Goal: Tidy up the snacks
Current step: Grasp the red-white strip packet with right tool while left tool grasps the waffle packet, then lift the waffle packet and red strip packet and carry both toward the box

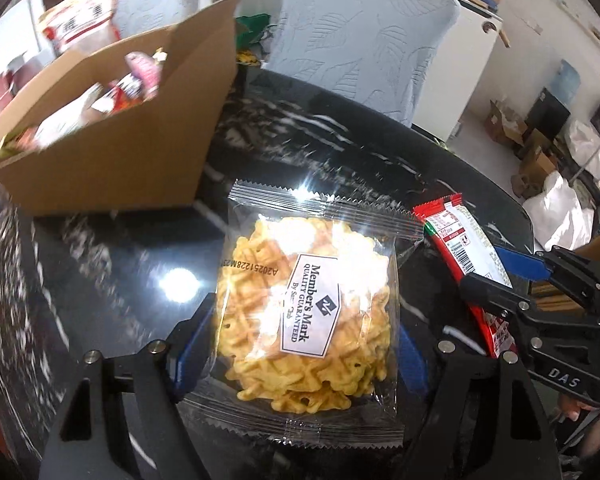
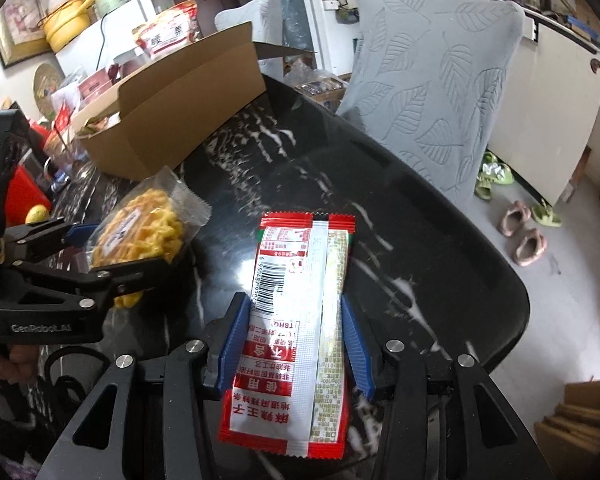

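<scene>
Between the blue pads of the left gripper [image 1: 300, 340] sits a clear waffle-biscuit packet [image 1: 300, 312], clamped at its sides and lifted off the black marble table [image 1: 340, 140]. Just to its right, the right gripper [image 2: 294, 340] is closed narrow on a red spicy-strip packet [image 2: 296, 320], pinched across its width with both ends sticking out past the pads.

Both wrappers are slick film (the clear one puffed with air), so I judge the main risk to be a slip: the waffle packet could squirm out if the grip is only on loose film, and squeezing harder could crack the brittle biscuits. The two grippers are also close together, so a careless swing toward the box might knock them together.

Farther back on the table stands the open cardboard box [image 1: 112, 160], flaps up. Several snack packets already lie inside it, pink, red and white wrappers among them, though blur hides what they are. Behind the box a larger red-and-white bag [image 2: 168, 32] stands upright.
</scene>
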`<state>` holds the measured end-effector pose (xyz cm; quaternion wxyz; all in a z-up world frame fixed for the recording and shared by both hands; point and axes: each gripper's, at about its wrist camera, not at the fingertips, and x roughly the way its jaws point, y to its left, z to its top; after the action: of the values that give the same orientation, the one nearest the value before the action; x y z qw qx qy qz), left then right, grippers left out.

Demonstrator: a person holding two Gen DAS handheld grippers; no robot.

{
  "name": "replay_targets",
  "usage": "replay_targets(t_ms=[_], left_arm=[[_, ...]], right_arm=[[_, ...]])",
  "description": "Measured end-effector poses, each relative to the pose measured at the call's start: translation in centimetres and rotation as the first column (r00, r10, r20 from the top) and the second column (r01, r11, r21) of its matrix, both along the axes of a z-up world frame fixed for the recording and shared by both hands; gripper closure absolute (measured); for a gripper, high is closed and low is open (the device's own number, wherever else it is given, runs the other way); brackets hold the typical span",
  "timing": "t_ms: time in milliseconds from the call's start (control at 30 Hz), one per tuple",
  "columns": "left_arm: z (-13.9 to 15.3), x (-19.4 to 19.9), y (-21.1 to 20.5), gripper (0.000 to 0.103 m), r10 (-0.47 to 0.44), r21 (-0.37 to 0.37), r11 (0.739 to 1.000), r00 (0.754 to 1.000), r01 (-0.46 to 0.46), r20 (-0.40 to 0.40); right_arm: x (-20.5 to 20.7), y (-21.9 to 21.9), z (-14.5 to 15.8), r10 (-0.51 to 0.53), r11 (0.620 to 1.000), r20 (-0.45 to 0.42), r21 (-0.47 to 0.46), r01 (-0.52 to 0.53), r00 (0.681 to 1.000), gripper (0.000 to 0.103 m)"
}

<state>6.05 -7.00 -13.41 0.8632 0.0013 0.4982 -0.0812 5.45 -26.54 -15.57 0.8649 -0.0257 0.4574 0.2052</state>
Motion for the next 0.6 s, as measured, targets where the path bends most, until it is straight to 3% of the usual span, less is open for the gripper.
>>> replay_targets(t_ms=[133, 433, 600], left_arm=[[-0.1, -1.1, 0.9, 0.024, 0.046, 0.002, 0.999, 0.999, -0.046, 0.010], [-1.2, -1.5, 1.6, 0.024, 0.075, 0.007, 0.997, 0.997, -0.075, 0.006], [-1.3, -1.5, 1.3, 0.023, 0.064, 0.026, 0.998, 0.998, -0.065, 0.023]], right_arm=[[-0.5, 1.4, -0.1, 0.023, 0.997, 0.023, -0.075, -0.022, 0.999, 0.057], [-0.8, 2.7, -0.3, 0.016, 0.991, 0.035, -0.133, -0.011, 0.999, 0.048], [-1.1, 3.3, -0.6, 0.024, 0.989, 0.045, -0.144, -0.017, 0.999, 0.029]])
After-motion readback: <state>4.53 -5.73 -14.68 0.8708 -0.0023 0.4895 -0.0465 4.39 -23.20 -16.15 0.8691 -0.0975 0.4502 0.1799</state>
